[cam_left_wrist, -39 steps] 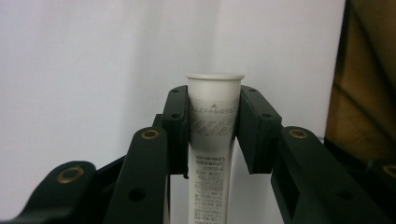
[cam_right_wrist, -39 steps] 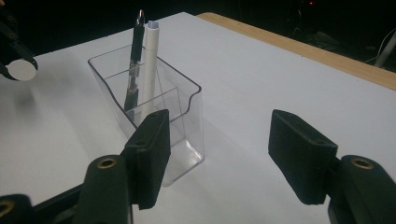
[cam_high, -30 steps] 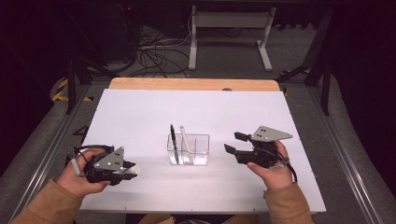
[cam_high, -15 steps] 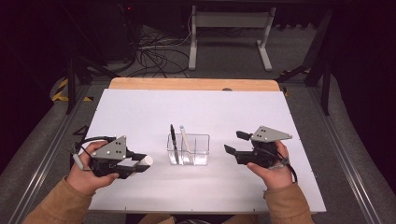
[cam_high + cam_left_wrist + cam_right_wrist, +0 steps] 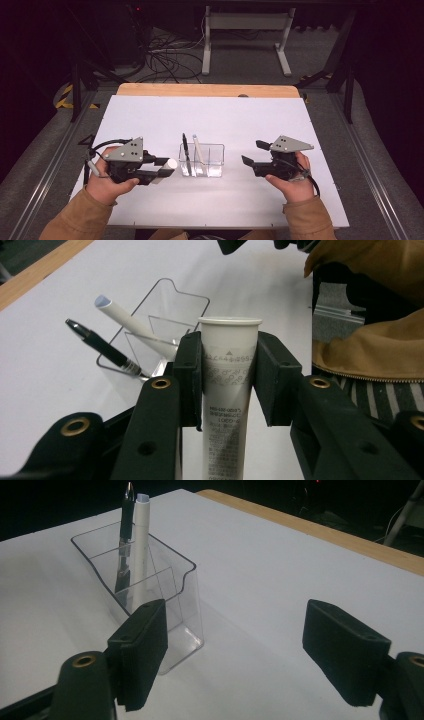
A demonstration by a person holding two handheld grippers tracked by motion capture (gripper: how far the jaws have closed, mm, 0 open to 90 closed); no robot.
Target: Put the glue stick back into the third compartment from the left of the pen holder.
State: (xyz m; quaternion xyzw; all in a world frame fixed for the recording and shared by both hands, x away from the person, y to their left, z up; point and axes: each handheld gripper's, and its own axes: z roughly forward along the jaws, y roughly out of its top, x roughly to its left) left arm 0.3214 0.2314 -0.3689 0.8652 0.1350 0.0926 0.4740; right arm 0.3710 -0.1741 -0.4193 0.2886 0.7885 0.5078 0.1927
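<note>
Clear holder [image 5: 202, 160] rim (tube [image 5: 165, 168] near)

place: lab | signs: cable tangle [image 5: 165, 57], metal stand [image 5: 245, 30], dark floor

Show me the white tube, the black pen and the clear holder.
white tube [image 5: 230, 385], left gripper view, printed body between the jaws.
black pen [image 5: 125, 515], right gripper view, upper barrel.
clear holder [image 5: 215, 155], high view, right wall.

One camera looks down from above; two ride close, sharing the clear holder [image 5: 202, 160].
</note>
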